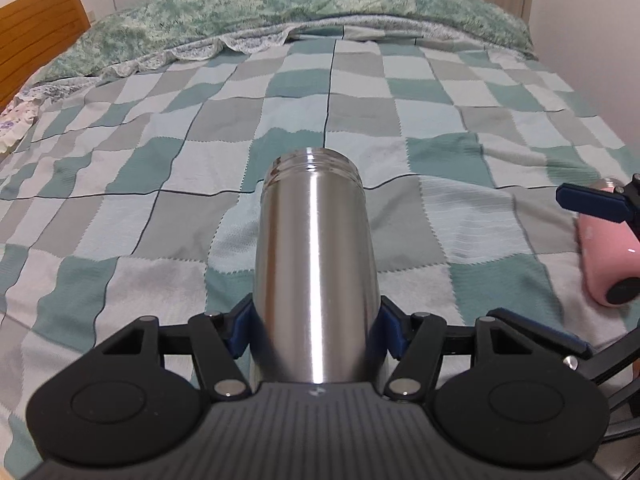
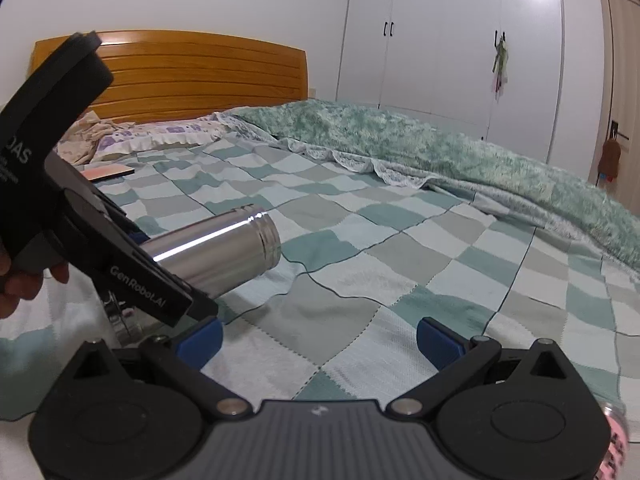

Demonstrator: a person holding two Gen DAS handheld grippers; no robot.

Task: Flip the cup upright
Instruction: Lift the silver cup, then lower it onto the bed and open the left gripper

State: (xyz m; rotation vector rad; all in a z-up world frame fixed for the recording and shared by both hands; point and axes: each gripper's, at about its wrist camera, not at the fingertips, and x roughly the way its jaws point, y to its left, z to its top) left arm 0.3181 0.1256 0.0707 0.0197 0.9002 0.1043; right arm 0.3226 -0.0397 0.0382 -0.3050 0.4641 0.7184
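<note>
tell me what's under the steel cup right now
The steel cup, clamped in the left hand-held gripper, hangs tilted over the checkered bedspread. Its base is hidden by the gripper.

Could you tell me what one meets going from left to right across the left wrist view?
Wooden headboard → steel cup, held in the left gripper → right gripper's blue finger → pink cup.
</note>
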